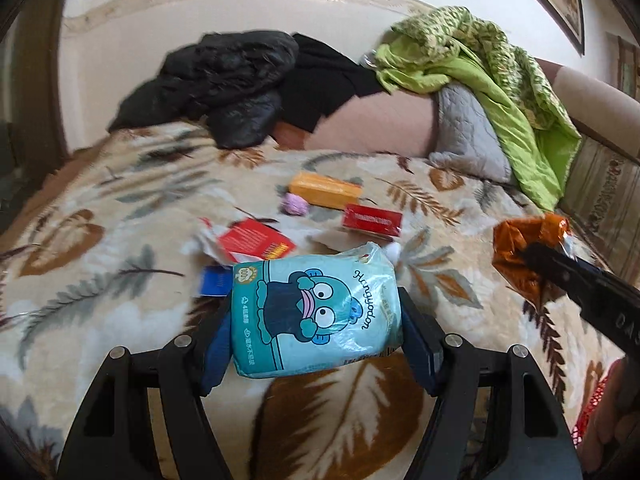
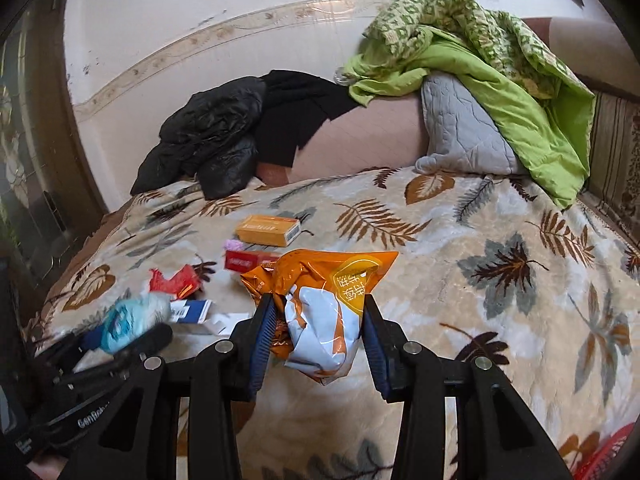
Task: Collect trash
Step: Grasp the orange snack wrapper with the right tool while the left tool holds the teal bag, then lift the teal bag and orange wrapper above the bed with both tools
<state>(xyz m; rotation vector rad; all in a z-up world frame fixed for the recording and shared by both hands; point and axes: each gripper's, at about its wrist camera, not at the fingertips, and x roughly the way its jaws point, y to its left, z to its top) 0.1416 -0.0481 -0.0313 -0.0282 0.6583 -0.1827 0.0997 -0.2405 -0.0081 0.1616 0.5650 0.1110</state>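
Teal pack (image 1: 316, 312): cartoon-print tissue-style pack, clamped between blue pads of left gripper (image 1: 320, 320), lifted clear of the blanket.
Left gripper state: closed on teal pack, jaws standing wide because the pack is wide.
Orange bag (image 2: 320, 308): crumpled orange-and-white snack wrapper, pinched between pads of right gripper (image 2: 318, 320), off the blanket.
Right gripper state: gripping orange bag; also visible in left view at right edge, bag hanging from its tip.
Leaf blanket (image 2: 480, 280): beige fleece with brown and grey leaves, covers the bed, all loose trash lies on it.
Blue-white box (image 2: 192, 310): flat on blanket just beyond the grippers, not picked.
Red wrapper (image 2: 176, 280): torn, crumpled, near blue-white box, not picked.
Red box (image 1: 372, 220): small carton, further back, not picked.
Pink scrap (image 1: 295, 204): small wad just beside yellow box, not picked.
Yellow box (image 1: 324, 190): farthest of the trash cluster, not picked.
Far end: black jacket (image 1: 224, 88), grey pillow (image 2: 460, 128), green quilt (image 2: 500, 60) piled against wall; look like belongings, not trash.
Bin: red mesh thing (image 2: 608, 456) at lower right edge, can't tell if it is the bin.
Progress: two items in hand, neither dropped anywhere yet; about five pieces left on blanket. Early-to-mid, by my read.
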